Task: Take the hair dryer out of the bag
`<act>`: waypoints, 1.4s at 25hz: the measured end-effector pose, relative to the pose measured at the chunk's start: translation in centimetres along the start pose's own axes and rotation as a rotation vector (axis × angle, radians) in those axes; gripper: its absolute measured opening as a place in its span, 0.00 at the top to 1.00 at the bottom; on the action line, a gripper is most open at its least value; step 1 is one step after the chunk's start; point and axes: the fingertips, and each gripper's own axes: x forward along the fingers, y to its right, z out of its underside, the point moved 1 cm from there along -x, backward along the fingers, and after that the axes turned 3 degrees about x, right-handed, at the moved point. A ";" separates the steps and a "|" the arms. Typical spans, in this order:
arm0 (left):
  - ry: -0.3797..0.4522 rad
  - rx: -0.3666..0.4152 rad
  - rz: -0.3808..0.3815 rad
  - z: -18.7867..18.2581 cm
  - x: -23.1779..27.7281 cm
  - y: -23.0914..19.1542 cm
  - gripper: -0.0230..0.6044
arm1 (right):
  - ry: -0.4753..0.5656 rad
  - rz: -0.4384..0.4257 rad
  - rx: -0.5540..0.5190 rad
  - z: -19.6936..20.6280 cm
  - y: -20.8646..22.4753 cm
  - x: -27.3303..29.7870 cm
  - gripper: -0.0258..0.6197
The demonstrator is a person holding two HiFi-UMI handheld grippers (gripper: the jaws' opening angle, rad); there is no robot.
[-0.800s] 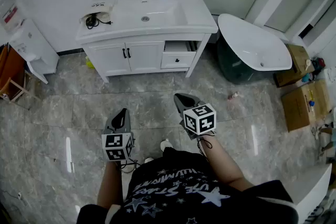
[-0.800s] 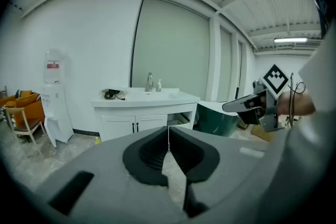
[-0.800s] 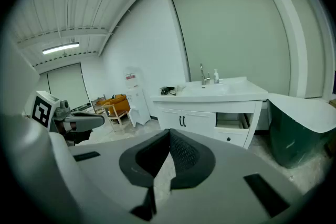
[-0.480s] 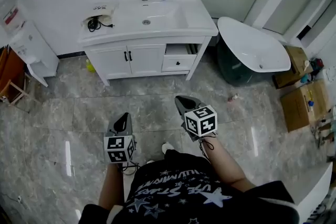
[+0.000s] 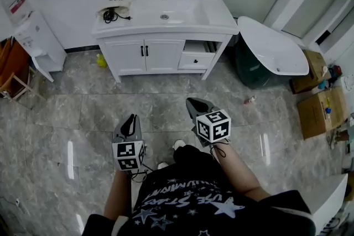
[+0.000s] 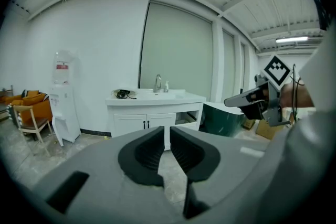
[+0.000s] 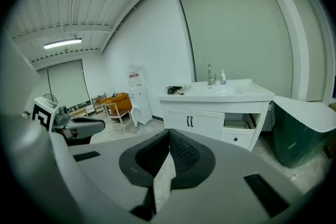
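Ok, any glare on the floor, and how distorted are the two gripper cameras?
Head view: sharp and evenly lit, with two bright glare streaks on the glossy floor. Left gripper view: heavy fisheye, dark corners, walls bowed behind the left hand-held gripper. Right gripper view: same fisheye and dark corners around the right hand-held gripper; the ceiling light looks blown out.

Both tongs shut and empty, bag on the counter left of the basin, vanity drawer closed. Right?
No: the head view shows the vanity drawer pulled open. The rest holds: left tongs and right tongs shut and empty, bag left of the basin.
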 end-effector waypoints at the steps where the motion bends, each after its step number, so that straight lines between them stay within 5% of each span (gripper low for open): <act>1: -0.005 -0.003 0.005 0.3 -0.1 -0.4 0.91 | 0.004 -0.006 0.014 0.0 -0.4 0.4 0.96; 4: -0.011 -0.022 0.034 0.9 0.1 -1.5 0.61 | 0.021 -0.039 0.050 -0.5 -1.4 2.0 0.91; 9: -0.001 -0.060 0.002 0.7 2.2 -4.3 0.45 | 0.043 -0.085 0.062 -2.3 -1.3 6.2 0.54; 14: 0.006 -0.091 -0.049 -0.3 5.7 -8.3 0.43 | 0.049 -0.100 0.077 -5.0 1.0 12.8 0.44; 25: -0.055 -0.088 -0.126 -5.4 19.4 -17.4 0.43 | -0.005 -0.163 0.078 -12.9 7.1 28.7 0.44; 35: -0.067 -0.055 -0.168 -10.1 28.6 -22.1 0.43 | -0.038 -0.226 0.118 -17.7 11.1 37.7 0.44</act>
